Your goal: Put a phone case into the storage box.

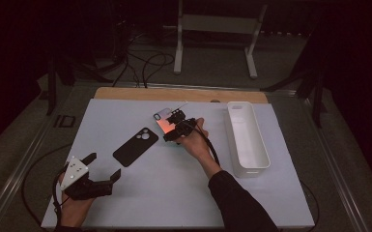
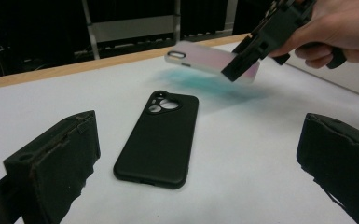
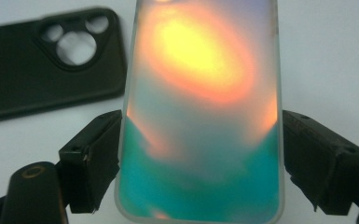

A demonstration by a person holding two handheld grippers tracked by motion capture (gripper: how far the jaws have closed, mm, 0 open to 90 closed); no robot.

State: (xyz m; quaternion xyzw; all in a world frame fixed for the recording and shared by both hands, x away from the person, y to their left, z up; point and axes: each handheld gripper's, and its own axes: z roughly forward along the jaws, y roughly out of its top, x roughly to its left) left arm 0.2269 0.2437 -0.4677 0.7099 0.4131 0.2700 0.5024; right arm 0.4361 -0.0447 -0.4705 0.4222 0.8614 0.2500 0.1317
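An iridescent phone case [image 1: 161, 120] hangs a little above the white mat, and my right gripper [image 1: 172, 126] is shut on it across its width. In the right gripper view the case [image 3: 203, 116] glows orange and teal, with a jaw pressed on each long edge. The left gripper view has the same case [image 2: 200, 57] lifted over its own teal shadow. A black phone case [image 1: 135, 146] lies flat on the mat, camera cutout toward the far side. My left gripper [image 1: 105, 165] rests near the front left, open, with the black case [image 2: 158, 140] beyond its jaws.
A long white bin [image 1: 247, 137] stands at the right side of the mat [image 1: 174, 193]. A wooden strip [image 1: 125, 93] runs along the table's far edge. Cables and a white stand lie on the floor beyond.
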